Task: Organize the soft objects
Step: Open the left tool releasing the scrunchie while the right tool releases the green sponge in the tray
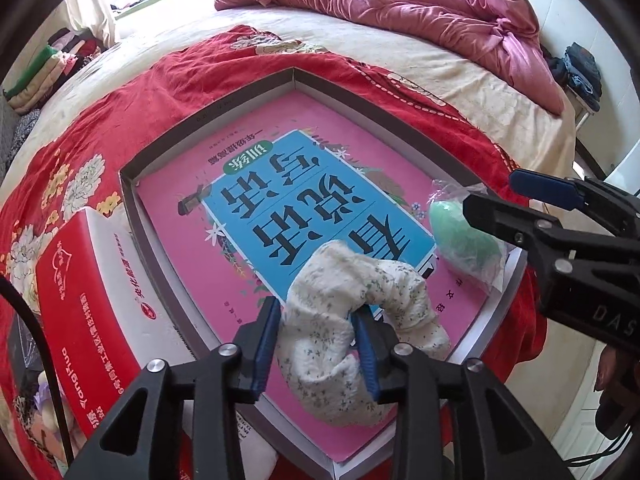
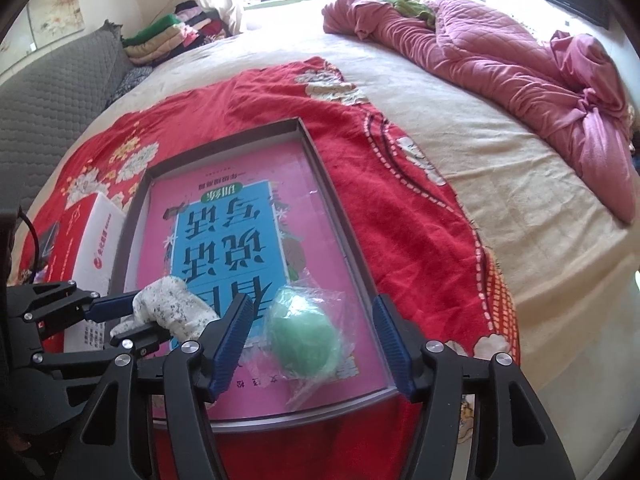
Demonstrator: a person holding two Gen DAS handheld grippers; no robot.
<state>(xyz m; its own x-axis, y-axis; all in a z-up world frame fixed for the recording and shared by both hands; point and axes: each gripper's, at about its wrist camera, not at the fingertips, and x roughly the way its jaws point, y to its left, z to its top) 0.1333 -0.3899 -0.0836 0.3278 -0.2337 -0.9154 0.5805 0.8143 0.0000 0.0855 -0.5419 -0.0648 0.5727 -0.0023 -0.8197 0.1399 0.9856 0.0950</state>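
A shallow grey box [image 1: 208, 108] [image 2: 344, 224] lies on a red blanket with a pink and blue book [image 1: 256, 208] [image 2: 224, 232] in it. My left gripper [image 1: 318, 344] [image 2: 132, 316] is shut on a white floral cloth [image 1: 336, 344] [image 2: 168, 300] held over the book's near end. A green soft ball in a clear plastic bag [image 1: 466, 244] [image 2: 304, 332] rests in the box's near right corner. My right gripper [image 2: 316, 344] [image 1: 492, 196] is open, its fingers either side of the ball and apart from it.
A red and white carton [image 1: 92, 300] [image 2: 92, 240] lies left of the box. The red blanket [image 1: 120, 120] [image 2: 400, 200] covers a beige bed with a crumpled pink quilt [image 1: 400, 8] [image 2: 500, 60] at the back. Folded clothes [image 1: 52, 68] [image 2: 168, 36] are stacked at far left.
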